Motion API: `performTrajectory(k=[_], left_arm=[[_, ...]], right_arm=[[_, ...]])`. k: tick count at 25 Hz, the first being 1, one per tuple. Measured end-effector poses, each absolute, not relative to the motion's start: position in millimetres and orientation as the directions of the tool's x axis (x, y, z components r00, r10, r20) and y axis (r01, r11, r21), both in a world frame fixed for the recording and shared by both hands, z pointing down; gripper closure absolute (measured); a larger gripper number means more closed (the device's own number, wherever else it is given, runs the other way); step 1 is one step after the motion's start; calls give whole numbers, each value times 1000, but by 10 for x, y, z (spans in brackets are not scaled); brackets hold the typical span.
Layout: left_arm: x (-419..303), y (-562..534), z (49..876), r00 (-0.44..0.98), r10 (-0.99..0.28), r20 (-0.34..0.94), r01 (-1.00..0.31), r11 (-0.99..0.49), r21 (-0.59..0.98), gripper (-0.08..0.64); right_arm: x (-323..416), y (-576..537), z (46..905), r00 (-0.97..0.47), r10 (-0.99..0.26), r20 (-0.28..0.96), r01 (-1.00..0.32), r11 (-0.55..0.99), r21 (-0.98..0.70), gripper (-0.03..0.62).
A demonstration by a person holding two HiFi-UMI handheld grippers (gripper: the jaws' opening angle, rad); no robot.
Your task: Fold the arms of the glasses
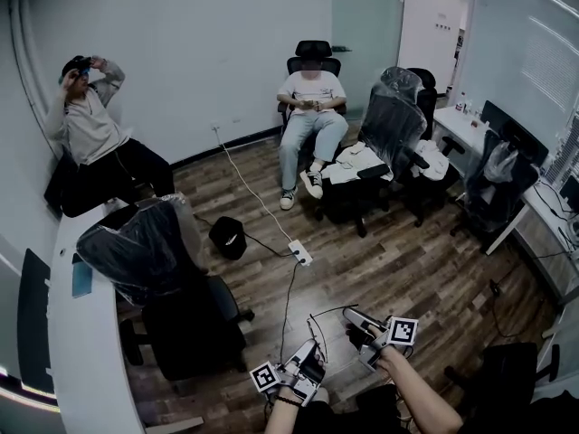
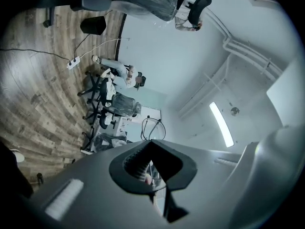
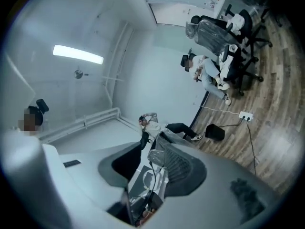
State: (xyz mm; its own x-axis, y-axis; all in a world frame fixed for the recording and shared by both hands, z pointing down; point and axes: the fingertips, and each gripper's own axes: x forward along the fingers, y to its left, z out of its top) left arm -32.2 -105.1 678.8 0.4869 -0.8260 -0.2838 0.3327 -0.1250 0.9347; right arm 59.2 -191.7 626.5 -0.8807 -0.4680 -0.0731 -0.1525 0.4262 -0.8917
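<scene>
Since they're held up over the wood floor point(image 1: 407, 260) instead of lying on the desk point(image 1: 81, 351), both tools carry the job. The left hand-held gripper point(image 2: 151, 144) looks pinched onto thin wire, and the right hand-held gripper point(image 3: 151, 141) has its jaws slightly apart around it. That wire is the glasses point(image 2: 153, 128), mid-air between them. They look light, springy and easy to bend, so I'd hold near the hinge, off the lens.

The floor point(image 1: 425, 269) is brown wood plank with a dull sheen. Crinkled clear plastic film glints over the office chair point(image 1: 145, 242) at the right edge of the smooth white worktop point(image 1: 86, 360). The walls point(image 1: 199, 43) are matt white. The left hand-held gripper point(image 2: 151, 149) has a smooth, matt grey plastic shell and dark ribbed pads point(image 2: 136, 165). The glasses point(image 2: 153, 128) have a thin dark rim.
</scene>
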Motion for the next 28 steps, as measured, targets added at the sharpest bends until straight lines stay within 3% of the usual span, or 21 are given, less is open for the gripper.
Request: performTrajectory(k=[3, 5, 8, 10, 13, 28], left_arm=[[-305, -1034, 6874, 487, -835, -256, 343, -86, 935, 549], [-282, -1012, 6923, 499, -833, -240, 340, -66, 938, 549], [-260, -1003, 6907, 519, -822, -234, 336, -56, 940, 549], [-252, -1005, 6877, 531, -814, -237, 331, -58, 942, 549], [-225, -990, 6867, 554, -800, -231, 321, -51, 946, 549], [-187, -938, 6940, 583, -784, -214, 301, -37, 953, 549]], right_arm=[[656, -1950, 6320, -870, -490, -54, -175, 410, -895, 439], [703, -1912, 6364, -872, -490, 8, -275, 476, -836, 439], [733, -1786, 6452, -856, -471, 212, -511, 713, -480, 439], [729, -1706, 6454, -824, -474, 310, -544, 815, -202, 439], [769, -1672, 6474, -791, -502, 350, -532, 847, 11, 440], [914, -1683, 6545, -704, -570, 423, -513, 821, 251, 459]])
